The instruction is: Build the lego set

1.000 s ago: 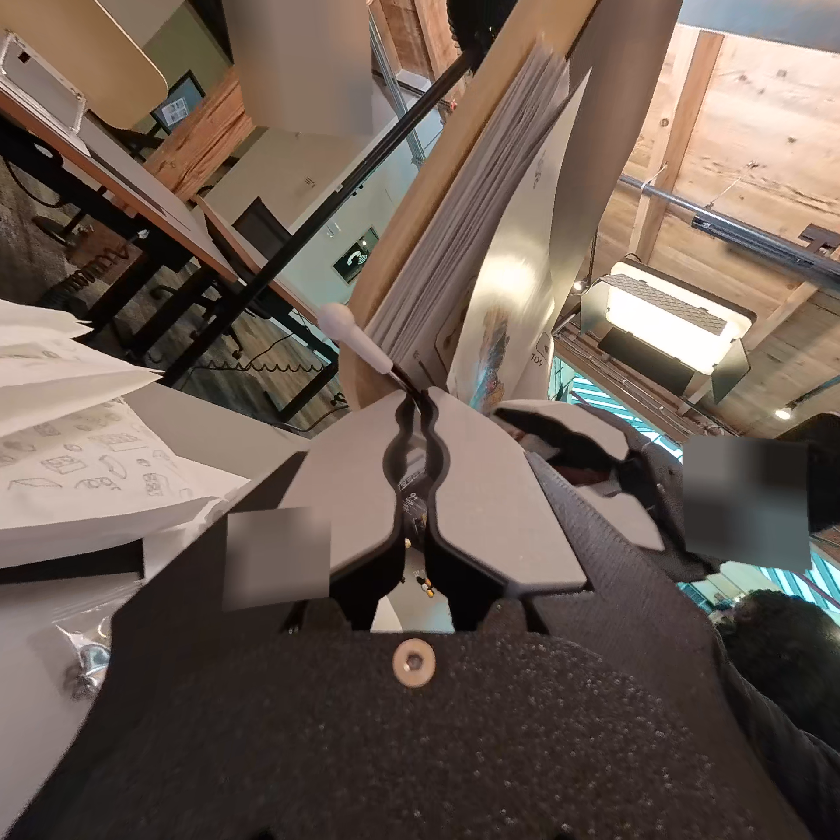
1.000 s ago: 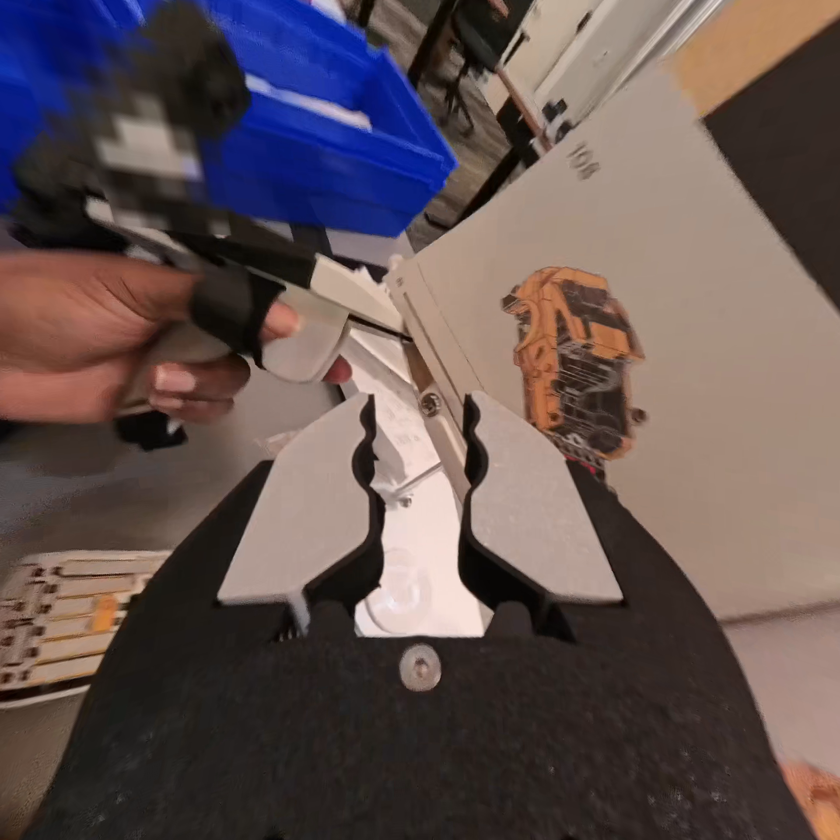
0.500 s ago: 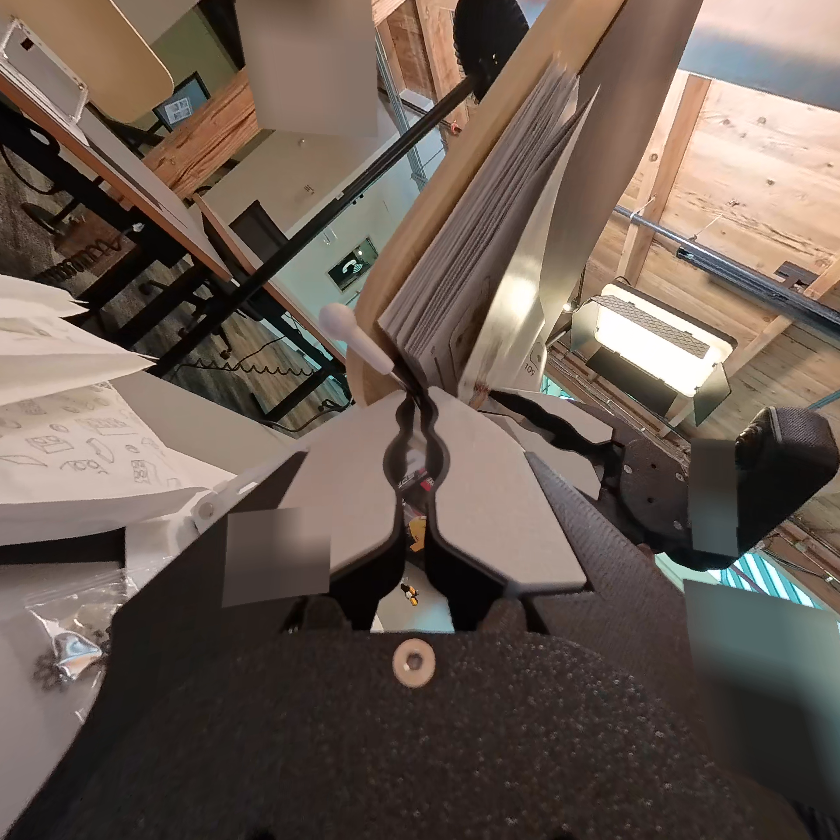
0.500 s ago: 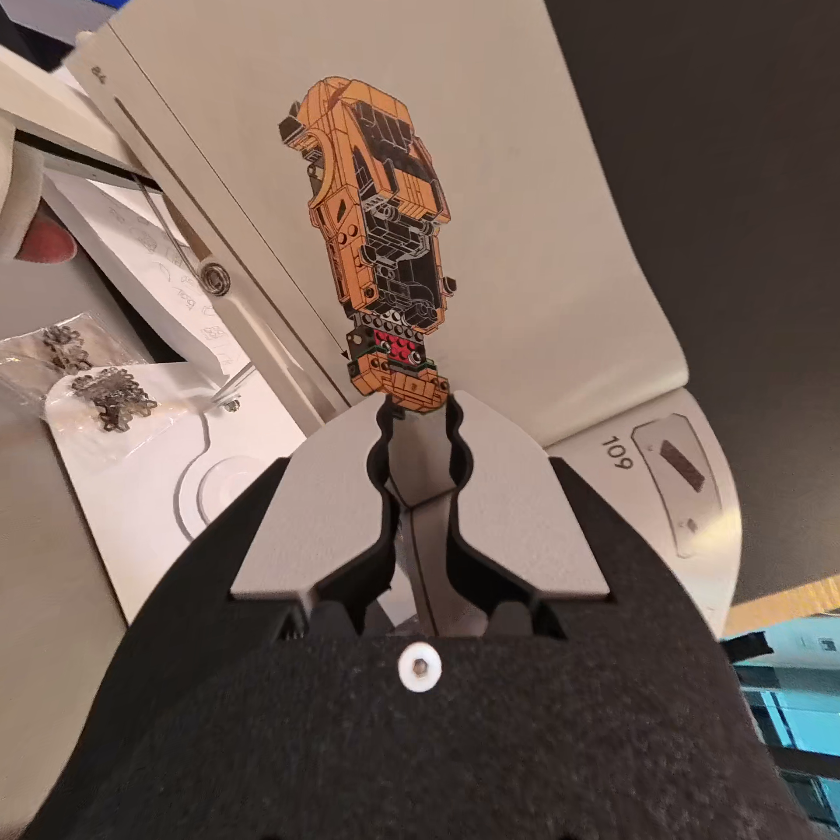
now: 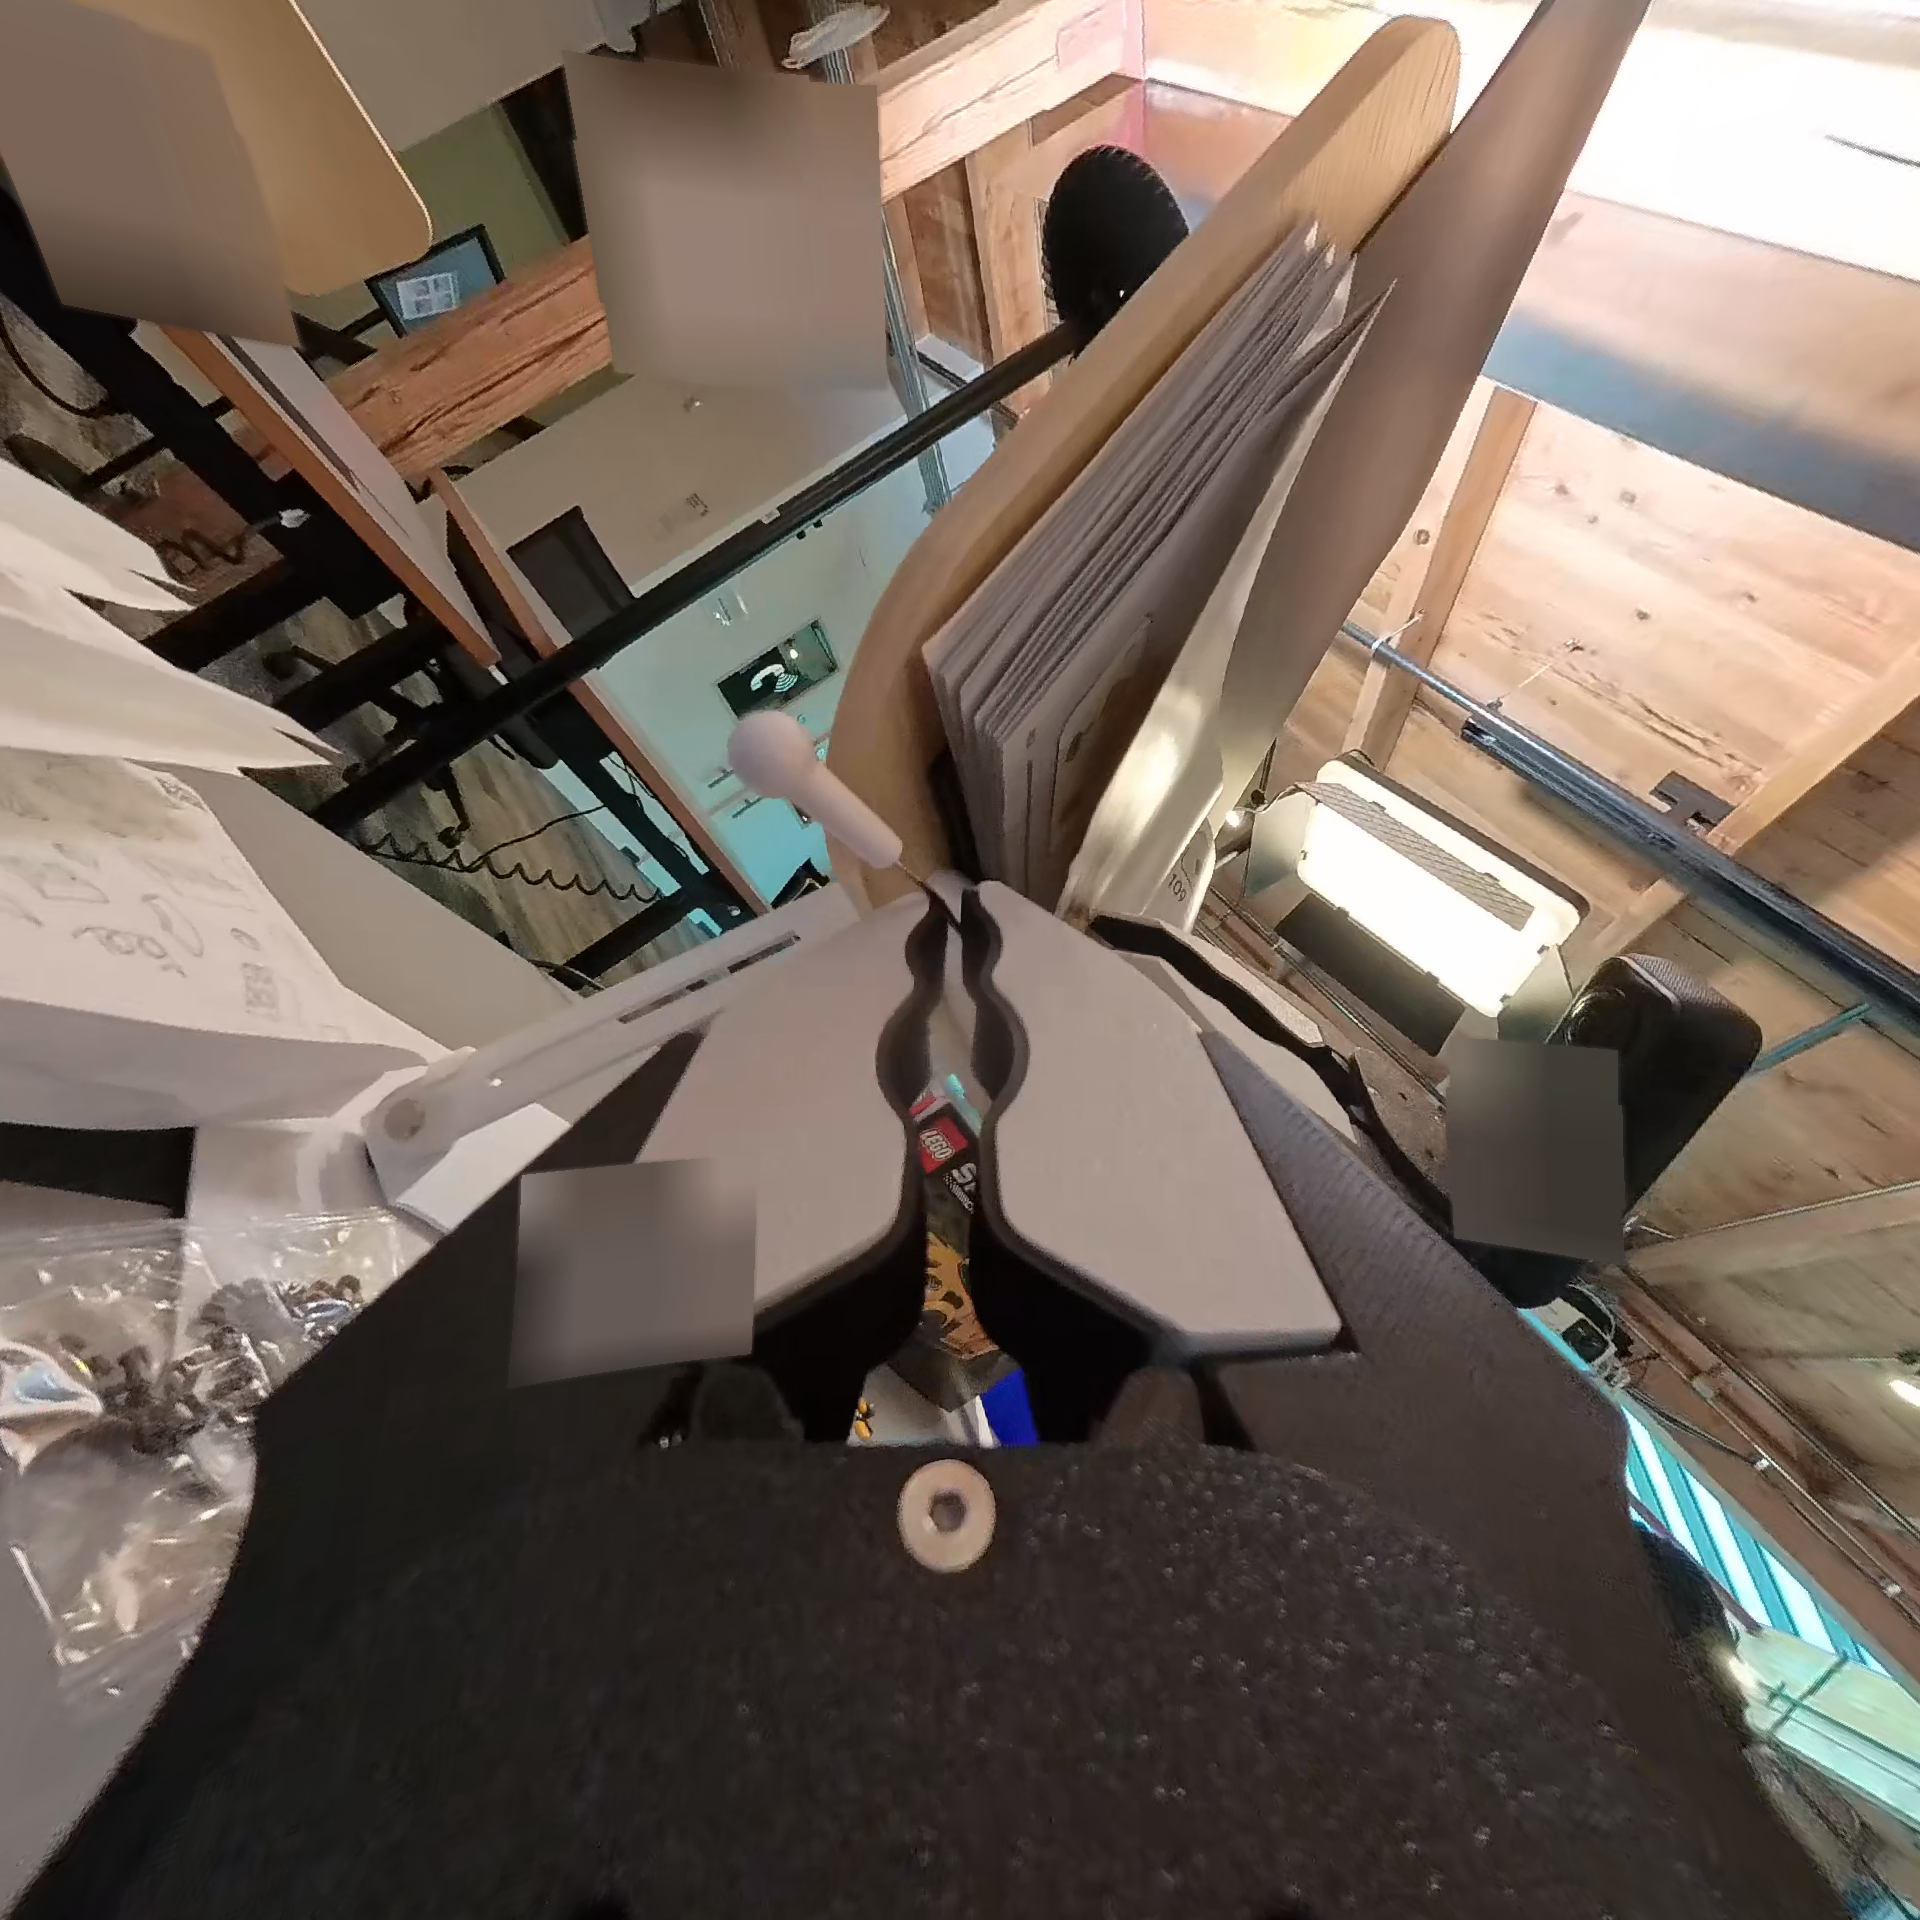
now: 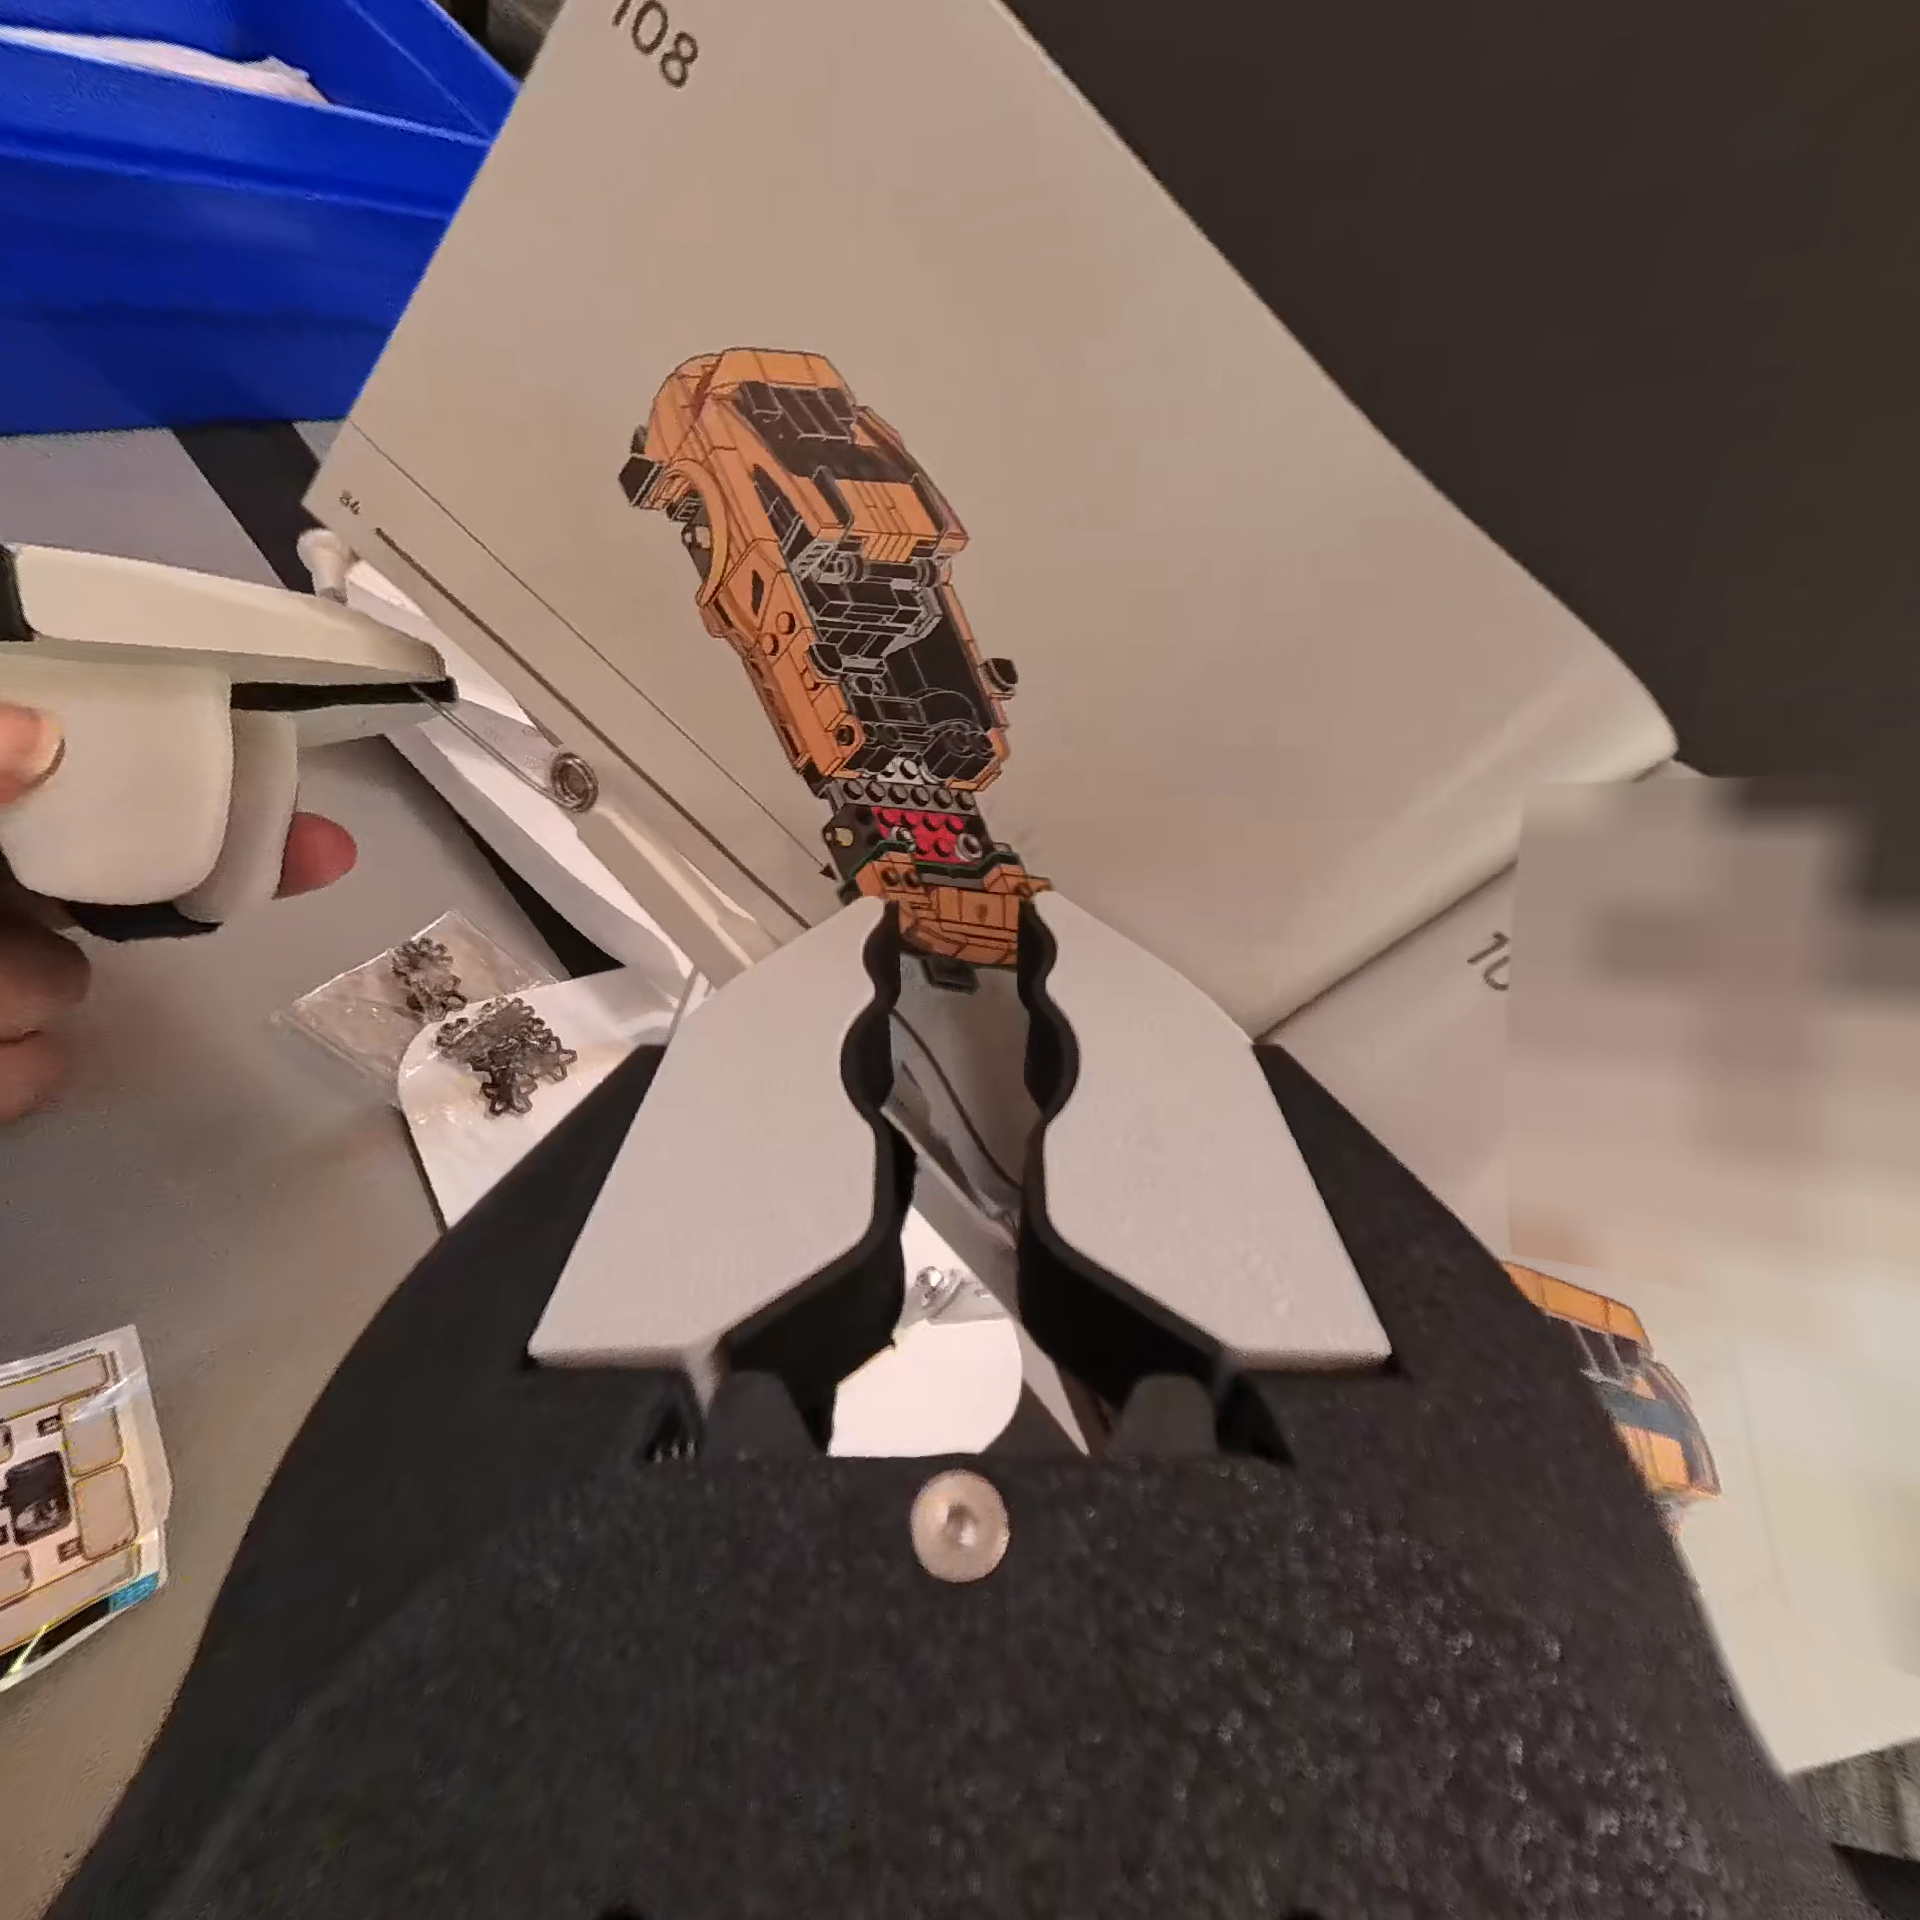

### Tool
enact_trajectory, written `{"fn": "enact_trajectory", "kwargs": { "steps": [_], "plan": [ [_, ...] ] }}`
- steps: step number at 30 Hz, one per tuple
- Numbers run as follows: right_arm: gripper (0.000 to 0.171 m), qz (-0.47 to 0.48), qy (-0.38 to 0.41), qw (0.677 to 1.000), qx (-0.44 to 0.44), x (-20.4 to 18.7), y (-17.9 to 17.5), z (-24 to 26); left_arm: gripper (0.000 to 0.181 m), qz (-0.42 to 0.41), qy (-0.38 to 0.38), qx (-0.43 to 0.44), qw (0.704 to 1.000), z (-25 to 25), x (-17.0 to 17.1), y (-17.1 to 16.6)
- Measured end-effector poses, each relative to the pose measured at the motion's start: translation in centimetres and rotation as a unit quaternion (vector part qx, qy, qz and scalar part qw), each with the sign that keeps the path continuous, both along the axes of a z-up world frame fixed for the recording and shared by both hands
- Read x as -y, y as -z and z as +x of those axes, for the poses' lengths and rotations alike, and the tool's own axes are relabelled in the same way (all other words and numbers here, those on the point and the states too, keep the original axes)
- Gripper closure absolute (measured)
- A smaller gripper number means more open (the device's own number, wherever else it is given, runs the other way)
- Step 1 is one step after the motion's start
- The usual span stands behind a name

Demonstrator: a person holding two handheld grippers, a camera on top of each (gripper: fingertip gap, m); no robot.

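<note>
Since 0.5 s ago the instruction booklet (image 6: 1039,436) has swung so that more of its left page shows in the right wrist view, the blue bin (image 6: 208,208) has come back into sight at the upper left, and the right gripper (image 6: 951,914) has spread from a narrow gap to a moderate one. The left gripper (image 5: 954,902) has hardly changed: its tips stand nearly together, pinching the thin black stem of the white-knobbed page holder (image 5: 821,795) at the booklet's lower edge. The booklet stands propped against a wooden board (image 5: 1226,343), its page stack fanned, 1 glossy page curling loose toward the right gripper. That gripper holds nothing; its tips sit just below the printed orange car, with the page fold between them. Grey table (image 6: 208,1195) lies bare to the left, bounded by the bin's wall above. There lie 2 clear bags of small dark parts (image 6: 488,1029) and a sticker sheet (image 6: 73,1475) at the left edge.
</note>
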State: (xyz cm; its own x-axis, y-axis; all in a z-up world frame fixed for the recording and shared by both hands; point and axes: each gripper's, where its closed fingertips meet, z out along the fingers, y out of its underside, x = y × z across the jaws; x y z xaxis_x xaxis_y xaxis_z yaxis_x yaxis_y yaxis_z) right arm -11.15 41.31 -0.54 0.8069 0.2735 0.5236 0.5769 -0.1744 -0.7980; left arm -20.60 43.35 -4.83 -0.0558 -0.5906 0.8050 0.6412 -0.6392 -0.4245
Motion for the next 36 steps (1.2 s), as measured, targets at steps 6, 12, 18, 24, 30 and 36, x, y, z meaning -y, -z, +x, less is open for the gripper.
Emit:
{"fn": "enact_trajectory", "kwargs": {
  "steps": [6, 12, 18, 24, 30, 36],
  "plan": [
    [0.150, 0.002, 0.002, 1.000, 0.007, -0.1, 0.3, -0.3, 0.178, 0.000, 0.003, 0.003, 1.000, 0.0, 0.0, 0.0],
    [0.150, 0.004, 0.000, 1.000, 0.014, 0.0, 0.5, -0.6, 0.178, 0.003, 0.003, 0.001, 1.000, 0.1, 0.0, 0.0],
    [0.147, 0.028, -0.019, 0.999, 0.040, 0.7, 0.6, -2.2, 0.178, 0.019, -0.005, -0.016, 1.000, 0.1, 0.0, -0.4],
    [0.144, 0.071, -0.041, 0.989, 0.122, 0.8, 1.2, -4.9, 0.178, 0.023, -0.006, -0.022, 0.999, 0.1, 0.0, -0.4],
    [0.123, 0.142, -0.029, 0.966, 0.212, -1.9, -1.7, -8.0, 0.178, 0.020, -0.004, -0.017, 1.000, 0.1, 0.0, -0.3],
    [0.088, 0.125, 0.024, 0.978, 0.165, -5.9, -5.2, -8.0, 0.178, 0.017, -0.001, -0.012, 1.000, 0.1, 0.0, -0.4]
  ]
}}
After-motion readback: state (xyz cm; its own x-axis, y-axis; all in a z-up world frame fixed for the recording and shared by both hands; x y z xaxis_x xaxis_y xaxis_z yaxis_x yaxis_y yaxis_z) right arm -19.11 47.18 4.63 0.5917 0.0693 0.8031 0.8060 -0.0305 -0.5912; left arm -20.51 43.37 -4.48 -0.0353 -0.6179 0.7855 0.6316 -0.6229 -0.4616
